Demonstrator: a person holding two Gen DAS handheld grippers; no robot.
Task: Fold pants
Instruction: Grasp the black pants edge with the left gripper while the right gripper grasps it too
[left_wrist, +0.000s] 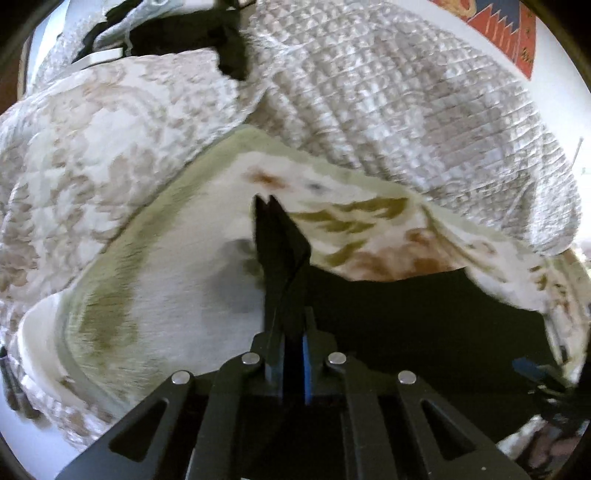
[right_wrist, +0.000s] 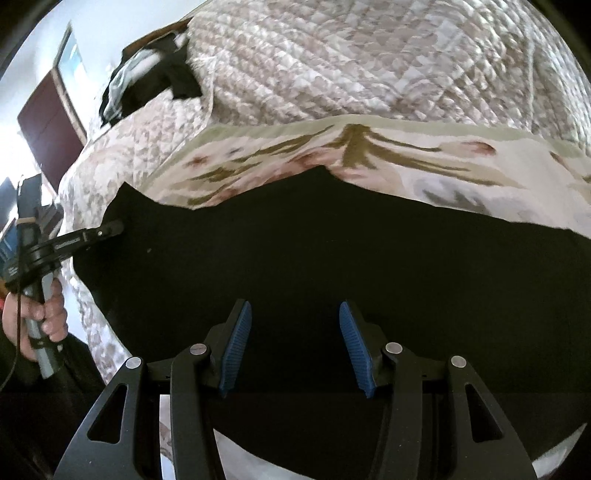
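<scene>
— Left wrist view?
— Left gripper (left_wrist: 287, 236) pinched tight on an edge of the black pants (left_wrist: 424, 317), lifted over a floral blanket (left_wrist: 177, 280); quilted bedspread (left_wrist: 369, 92) beyond.
— Right wrist view?
— Right gripper (right_wrist: 295, 343) spread wide, holding nothing, above pants (right_wrist: 332, 251) lying across the near bed. Left gripper (right_wrist: 110, 229) at the pants' left edge, left hand (right_wrist: 44, 314) on its handle.

Left wrist cam: low, close over bed, looking forward along its fingers. Right wrist cam: close above black pants (right_wrist: 332, 258), angled down and forward. Both views share pants, floral sheet (left_wrist: 207, 258), quilt (right_wrist: 369, 66).
</scene>
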